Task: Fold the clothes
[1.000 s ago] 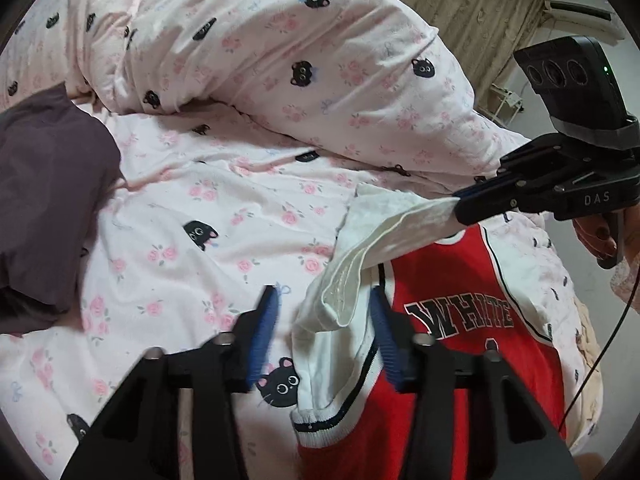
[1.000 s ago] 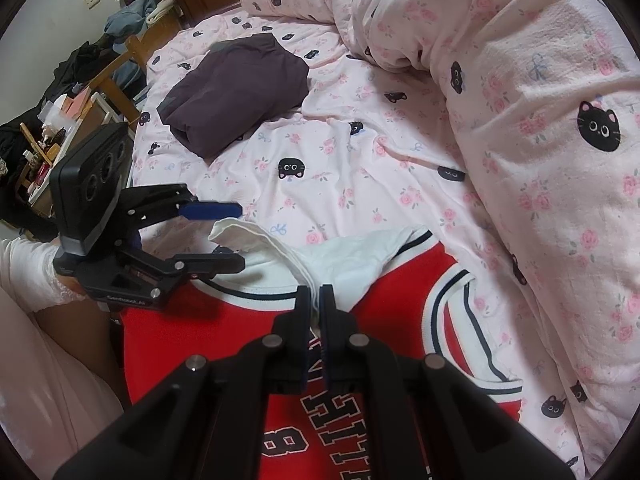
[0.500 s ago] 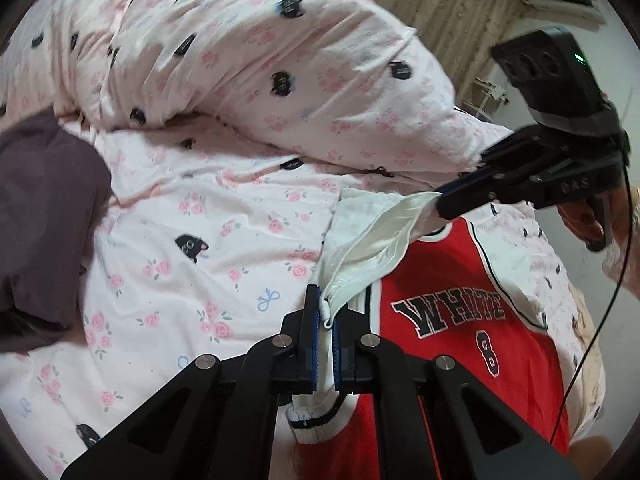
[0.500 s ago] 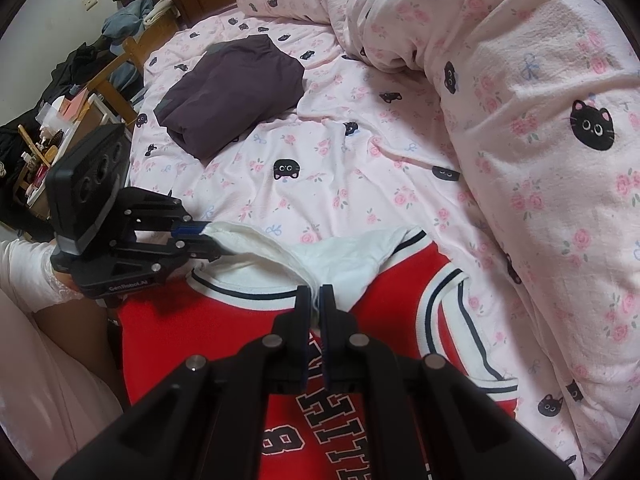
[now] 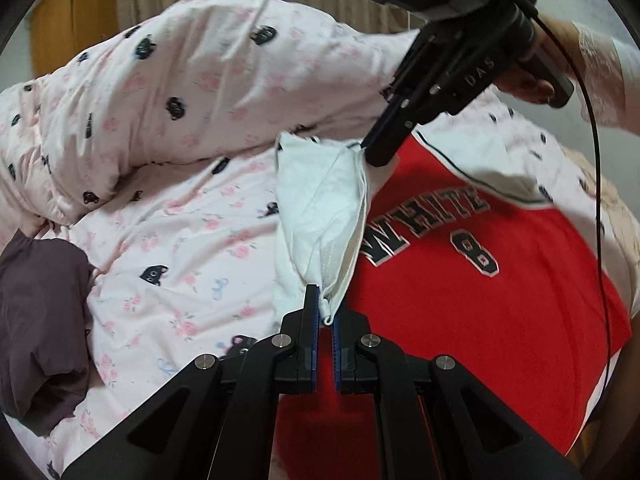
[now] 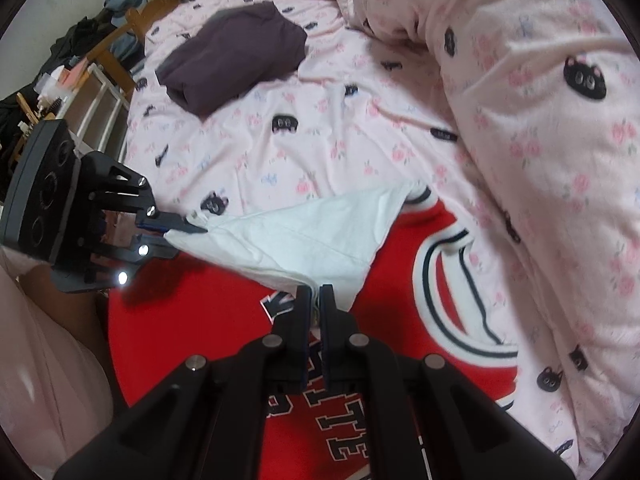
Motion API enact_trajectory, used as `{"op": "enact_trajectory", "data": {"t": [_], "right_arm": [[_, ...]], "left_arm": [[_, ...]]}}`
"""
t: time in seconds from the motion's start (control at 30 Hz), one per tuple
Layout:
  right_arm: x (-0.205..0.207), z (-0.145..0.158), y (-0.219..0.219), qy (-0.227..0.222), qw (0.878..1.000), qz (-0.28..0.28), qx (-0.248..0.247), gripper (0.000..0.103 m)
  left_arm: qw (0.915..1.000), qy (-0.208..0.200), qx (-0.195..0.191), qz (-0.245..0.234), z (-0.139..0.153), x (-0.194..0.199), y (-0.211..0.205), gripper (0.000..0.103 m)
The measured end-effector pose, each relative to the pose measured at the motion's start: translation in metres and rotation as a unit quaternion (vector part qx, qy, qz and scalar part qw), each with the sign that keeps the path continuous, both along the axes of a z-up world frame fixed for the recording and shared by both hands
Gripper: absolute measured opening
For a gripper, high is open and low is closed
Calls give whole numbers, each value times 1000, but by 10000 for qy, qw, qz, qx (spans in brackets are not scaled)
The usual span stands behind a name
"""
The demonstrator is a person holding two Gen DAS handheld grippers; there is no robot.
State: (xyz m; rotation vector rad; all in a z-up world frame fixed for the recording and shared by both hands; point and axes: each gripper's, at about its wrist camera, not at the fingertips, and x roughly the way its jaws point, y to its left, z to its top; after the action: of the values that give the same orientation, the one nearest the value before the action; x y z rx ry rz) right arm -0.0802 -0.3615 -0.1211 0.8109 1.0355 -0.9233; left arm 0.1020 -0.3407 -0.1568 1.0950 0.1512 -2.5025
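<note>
Left gripper (image 5: pixel 325 312) and right gripper (image 6: pixel 315 300) both clenched on the white sleeve (image 6: pixel 316 236), stretched between them above the red jersey (image 5: pixel 480 280) (fold goes inward, over the chest).

Left wrist view: jersey (image 5: pixel 500 280) lies ahead and right of the left gripper (image 5: pixel 325 320), on the bed sheet (image 5: pixel 192 240). Folded-over sleeve (image 5: pixel 320 208) directly ahead, running from the left gripper to the right gripper (image 5: pixel 376 152), which sits farther ahead and to the right. Bunched duvet (image 5: pixel 200 80) behind the sleeve, far ahead. Folded garment (image 5: pixel 40 320) to the left, on the sheet.

Right wrist view: sleeve directly ahead of the right gripper (image 6: pixel 316 304), reaching left to the left gripper (image 6: pixel 192 232). Jersey beneath both. Folded garment far ahead, left. Duvet to the right. Cluttered furniture (image 6: pixel 80 64) beyond the bed, far left.
</note>
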Motion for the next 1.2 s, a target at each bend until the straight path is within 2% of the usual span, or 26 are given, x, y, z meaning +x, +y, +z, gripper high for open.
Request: {"op": "enact_trajectory", "data": {"t": [0.23,0.3,0.37,0.43,0.5,0.57,0.6,0.67,0.7,0.87,1.03,1.2], "right_arm": [[-3,-12,10,4,10000,-86,-14,5],[-4,-9,10,59,9998,-127,-120,5],[-5,-7,10,116,9995,-170,-229,5],[-4,-4,8,265,9985,-240,-412,5],[-3,-4,5,400,9974,-267,-541,5],[0,-7,3,508,9967,-238,-585,5],[1,-9,2,556,9965,-216,-588,5],[3,-14,2,626,9966,-144,-512,5],[3,-16,2,646,9966,-131,-488,5],[2,-25,4,672,9968,-117,-408,5],[0,-32,3,724,9967,-159,-334,5],[-2,-39,5,742,9968,-180,-250,5]], "left_arm": [[9991,-342,-207,113,-13,-12,2,7],[9979,-454,-400,230,-14,-16,2,18],[9970,-434,-512,381,-11,-14,1,40],[9976,-237,-432,488,-1,-8,-6,48],[9985,16,-208,508,11,2,-15,50],[9974,366,479,384,19,15,-32,53],[9925,602,957,461,20,23,-45,53],[9753,1049,1828,657,20,39,-71,53],[9704,1165,1909,909,21,46,-81,53],[9773,948,1506,1149,17,40,-86,53],[9877,496,1061,1035,8,16,-70,53],[9915,222,888,923,-3,2,-60,53]]}}
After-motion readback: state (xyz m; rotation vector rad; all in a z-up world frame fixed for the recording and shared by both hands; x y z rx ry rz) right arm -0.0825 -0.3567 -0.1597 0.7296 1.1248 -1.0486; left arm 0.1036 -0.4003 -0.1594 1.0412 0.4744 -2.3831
